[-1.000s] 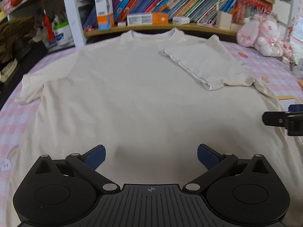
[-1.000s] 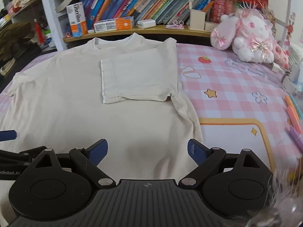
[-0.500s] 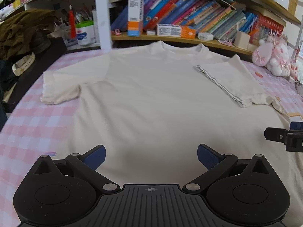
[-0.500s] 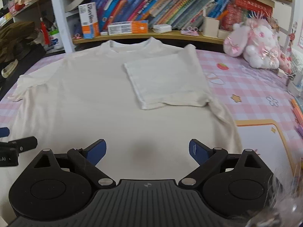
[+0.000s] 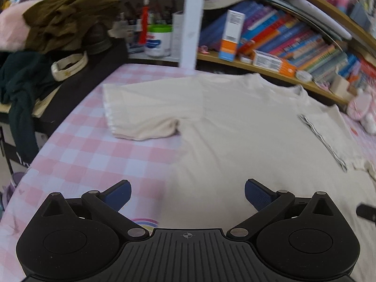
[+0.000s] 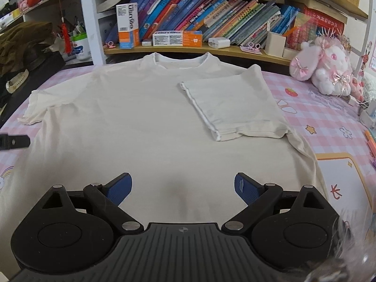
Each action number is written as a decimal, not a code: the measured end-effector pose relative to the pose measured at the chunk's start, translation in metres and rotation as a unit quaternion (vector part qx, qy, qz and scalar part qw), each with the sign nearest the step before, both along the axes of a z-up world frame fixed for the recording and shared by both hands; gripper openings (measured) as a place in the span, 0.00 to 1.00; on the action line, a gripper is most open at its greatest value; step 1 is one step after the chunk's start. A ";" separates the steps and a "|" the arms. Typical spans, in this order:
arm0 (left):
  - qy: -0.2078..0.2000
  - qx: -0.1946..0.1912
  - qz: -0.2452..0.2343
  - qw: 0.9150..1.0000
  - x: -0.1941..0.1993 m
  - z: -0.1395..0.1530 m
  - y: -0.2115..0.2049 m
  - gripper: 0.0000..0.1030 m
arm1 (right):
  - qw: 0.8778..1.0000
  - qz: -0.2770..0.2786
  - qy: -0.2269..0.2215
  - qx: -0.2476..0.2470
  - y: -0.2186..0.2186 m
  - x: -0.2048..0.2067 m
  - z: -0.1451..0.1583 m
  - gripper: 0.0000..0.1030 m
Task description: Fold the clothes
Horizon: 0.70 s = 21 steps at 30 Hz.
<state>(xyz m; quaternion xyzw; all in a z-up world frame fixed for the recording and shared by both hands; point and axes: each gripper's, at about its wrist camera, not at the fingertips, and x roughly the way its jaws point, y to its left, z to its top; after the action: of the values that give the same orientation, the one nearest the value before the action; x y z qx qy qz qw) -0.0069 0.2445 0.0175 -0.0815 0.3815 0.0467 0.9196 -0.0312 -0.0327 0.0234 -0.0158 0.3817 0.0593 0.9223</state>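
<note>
A cream T-shirt (image 6: pixel 141 122) lies flat on a pink checked tablecloth, collar toward the bookshelf. Its right sleeve (image 6: pixel 235 108) is folded inward onto the chest. Its left sleeve (image 5: pixel 141 115) still lies spread out on the cloth. My left gripper (image 5: pixel 186 195) hovers open over the shirt's left side edge, pointing toward that sleeve, with nothing between its fingers. My right gripper (image 6: pixel 182 189) is open above the shirt's lower middle, holding nothing. A fingertip of the left gripper (image 6: pixel 16 141) shows at the left edge of the right wrist view.
A shelf of books and boxes (image 6: pixel 188 37) runs behind the table. A pink plush rabbit (image 6: pixel 329 70) sits at the back right. Dark clothes and a brown garment (image 5: pixel 58 21) pile up on a black stand at the left. Pens (image 6: pixel 371 141) lie at the right edge.
My left gripper has swung left, from over the shirt's middle to its left edge facing the spread sleeve. My right gripper shifted left toward the shirt's centre. Both stayed open.
</note>
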 end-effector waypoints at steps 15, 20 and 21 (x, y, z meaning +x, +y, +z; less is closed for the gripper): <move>-0.016 -0.110 0.142 0.984 0.050 -0.017 0.102 0.45 | 0.999 0.041 0.004 -0.013 0.030 -0.009 0.002 0.94; -0.010 -0.104 0.155 0.982 0.072 -0.026 0.111 0.35 | 0.999 0.028 0.009 -0.021 0.025 -0.011 0.001 0.94; -0.009 -0.102 0.158 0.982 0.076 -0.028 0.112 0.34 | 0.999 0.024 0.010 -0.022 0.023 -0.011 0.001 0.94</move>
<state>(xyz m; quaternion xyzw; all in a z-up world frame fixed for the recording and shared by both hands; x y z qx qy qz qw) 0.0695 0.3567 -0.0103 -0.2349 0.3581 0.1515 0.8909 -0.0422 -0.0094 0.0243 -0.0446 0.3919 0.0730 0.9160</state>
